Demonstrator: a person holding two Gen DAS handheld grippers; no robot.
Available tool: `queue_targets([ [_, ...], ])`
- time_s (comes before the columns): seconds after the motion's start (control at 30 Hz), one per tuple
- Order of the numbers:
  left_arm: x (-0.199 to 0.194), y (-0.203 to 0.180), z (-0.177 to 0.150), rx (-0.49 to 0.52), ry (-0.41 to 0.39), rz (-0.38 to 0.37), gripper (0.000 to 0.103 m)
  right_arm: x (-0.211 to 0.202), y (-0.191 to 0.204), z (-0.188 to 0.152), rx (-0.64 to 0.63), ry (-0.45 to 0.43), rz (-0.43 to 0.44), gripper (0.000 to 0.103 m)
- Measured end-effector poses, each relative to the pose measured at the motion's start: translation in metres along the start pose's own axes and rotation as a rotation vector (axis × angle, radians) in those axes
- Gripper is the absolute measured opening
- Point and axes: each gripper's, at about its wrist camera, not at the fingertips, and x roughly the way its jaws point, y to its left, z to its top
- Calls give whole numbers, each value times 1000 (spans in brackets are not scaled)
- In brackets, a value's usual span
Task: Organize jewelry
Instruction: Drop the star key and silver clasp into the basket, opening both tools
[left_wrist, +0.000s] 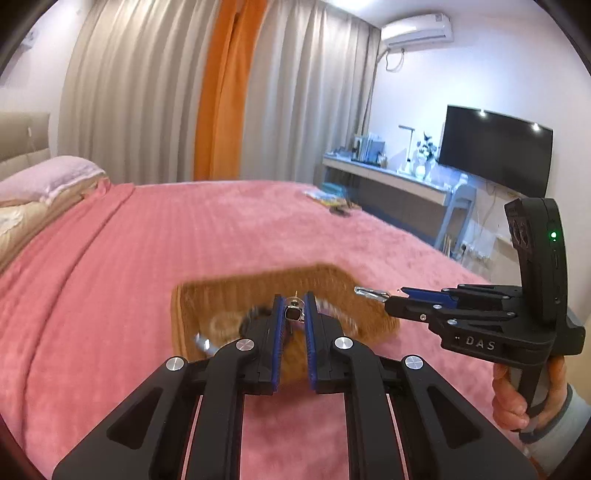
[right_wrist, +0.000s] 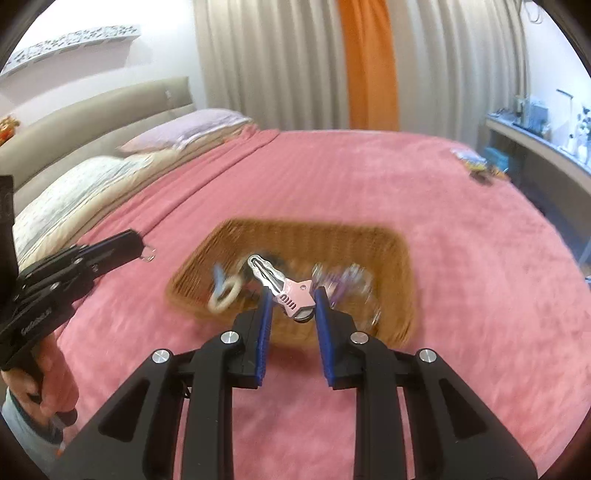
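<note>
Left wrist view
Basket: the wicker basket (left_wrist: 258, 288) is lying on the pink bedspread (left_wrist: 147, 258), holding blurred jewelry.
Left gripper (left_wrist: 294, 314): you're pinching a small dark-stoned piece (left_wrist: 294, 314) (over the basket).
Room: a TV (left_wrist: 495, 149) is hanging at right.

Right wrist view
Right gripper (right_wrist: 293, 302): you're clamping a pink hair clip (right_wrist: 286, 291) above the basket (right_wrist: 388, 240).
Contents: a white ring (right_wrist: 225, 295) is lying inside.

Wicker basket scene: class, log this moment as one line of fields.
left hand-held gripper: shut on small dark-stone piece | right hand-held gripper: shut on pink hair clip | both above wicker basket | surface: pink blanket
</note>
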Motion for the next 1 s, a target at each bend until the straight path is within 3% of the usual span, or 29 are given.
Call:
queue_targets([
  [0.23,66,25,15,-60,35,2,9,64,-28,41,52,39,-84,20],
  [0.43,108,52,-6,-132,58,30,9,141,-54,33,155,172,-70,20],
  [0.57,130,64,-20,-144,118,47,9,166,-59,21,172,219,-94,21],
  [0.63,132,68,-22,-167,133,19,9,169,-60,19,173,218,-100,21],
  [0.77,124,69,-22,-175,121,8,30,168,-58,20,175,211,-102,22],
  [0.8,121,67,-21,-171,114,10,33,165,-57,21,173,203,-102,26],
  [0.87,110,64,-17,-174,94,8,51,150,-56,24,167,179,-98,36],
  [0.9,105,62,-14,-175,80,15,54,141,-54,27,161,165,-98,42],
  [1.0,77,52,-7,-172,38,32,58,110,-43,34,131,124,-114,42],
])
